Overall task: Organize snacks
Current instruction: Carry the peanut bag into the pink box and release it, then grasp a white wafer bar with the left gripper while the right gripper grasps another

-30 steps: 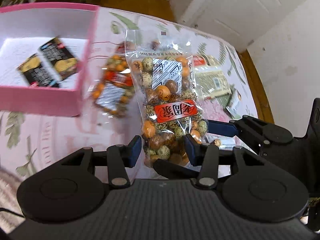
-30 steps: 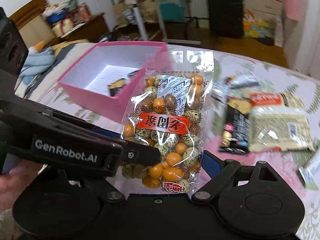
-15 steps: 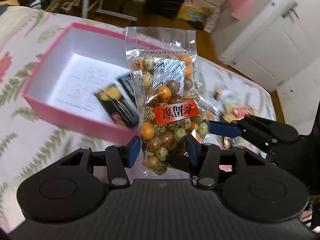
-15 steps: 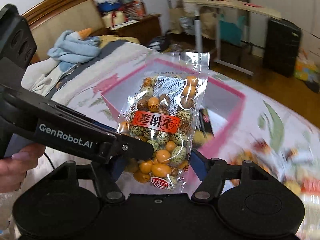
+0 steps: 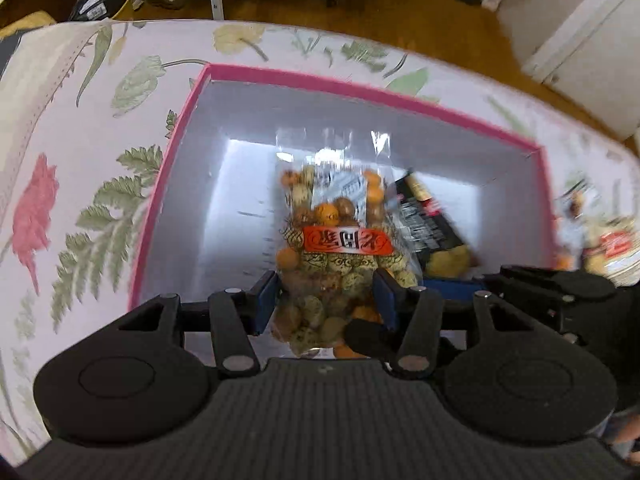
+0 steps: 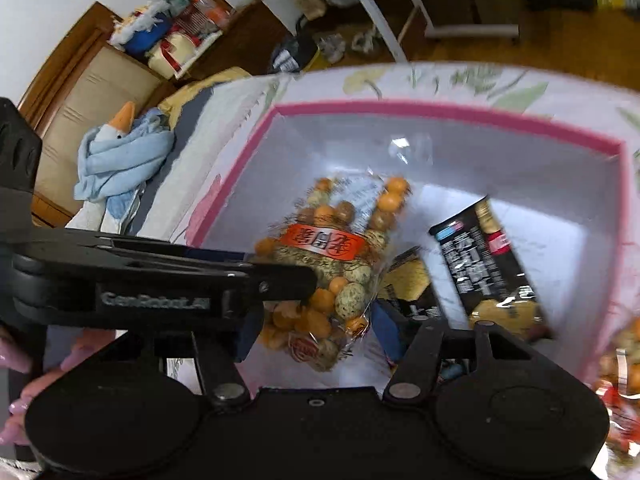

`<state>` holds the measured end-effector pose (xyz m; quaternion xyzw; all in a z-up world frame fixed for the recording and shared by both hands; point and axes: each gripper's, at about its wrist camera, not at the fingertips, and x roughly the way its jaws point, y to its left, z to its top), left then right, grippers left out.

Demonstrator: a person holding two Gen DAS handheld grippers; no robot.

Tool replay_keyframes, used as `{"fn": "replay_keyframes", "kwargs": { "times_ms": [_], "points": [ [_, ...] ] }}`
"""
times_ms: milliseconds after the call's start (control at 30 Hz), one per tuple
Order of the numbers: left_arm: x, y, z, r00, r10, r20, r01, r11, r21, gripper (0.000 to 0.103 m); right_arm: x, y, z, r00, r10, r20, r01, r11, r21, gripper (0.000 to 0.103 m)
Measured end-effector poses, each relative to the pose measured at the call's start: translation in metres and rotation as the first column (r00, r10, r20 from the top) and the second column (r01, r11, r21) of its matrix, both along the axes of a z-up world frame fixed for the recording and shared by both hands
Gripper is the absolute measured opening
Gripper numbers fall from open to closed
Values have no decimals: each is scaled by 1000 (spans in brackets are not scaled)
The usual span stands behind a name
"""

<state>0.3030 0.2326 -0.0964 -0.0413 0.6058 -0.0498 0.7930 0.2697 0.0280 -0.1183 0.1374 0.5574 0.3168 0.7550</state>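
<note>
The bag [image 5: 334, 248] of coated nuts hangs upright over the open box [image 5: 360, 94], not yet down on its floor. My left hand-held gripper [image 5: 325, 304] grasps it low, one pad on each side of its lower third. Those jaws have just been opening a little with the bag between them. That is my first worry: the nuts are loose and the film is slick, so a slackening pinch could let the bag slide out and drop crooked.

My right hand-held gripper [image 6: 316, 330] also has the bag between its jaws, which have just been closing. I cannot tell whether its pads press yet, because my left finger crosses in front of one. If both squeeze at once I may crush nuts or twist the film. If neither squeezes enough, the bag falls.

At three o'clock of the bag two black packets [image 5: 428, 220] lie on the box floor, one partly behind it. Coming straight down, I judge the bag would land half on them and lean, or shove them against the wall. The bare floor is at nine o'clock, so I should shift that way.

Beyond the box wall at three o'clock more snacks [image 5: 612, 244] wait on the bed [image 5: 80, 120]. The bed is soft, so a hard push could tip the box.
</note>
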Motion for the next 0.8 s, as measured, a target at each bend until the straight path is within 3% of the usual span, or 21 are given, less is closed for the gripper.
{"fn": "replay_keyframes", "kwargs": {
  "times_ms": [200,300,400,633,800],
  "points": [
    [3,16,-27,999,37,19,-38,998,59,50,8,32,-20,1000,24,-18,-25,998,-59,63],
    [-1,16,-30,991,45,126,-61,990,127,57,11,43,-25,998,53,-43,-56,996,-73,63],
    [-8,13,-25,977,22,213,-66,977,205,58,-3,41,-11,994,107,24,-104,989,-101,64],
    [-40,14,5,973,10,229,-32,996,88,58,-39,-19,46,983,100,153,-88,992,-87,66],
    [-73,-5,43,961,-56,272,50,998,28,58,-70,-81,81,986,65,154,-49,993,-107,66]
  ]
}}
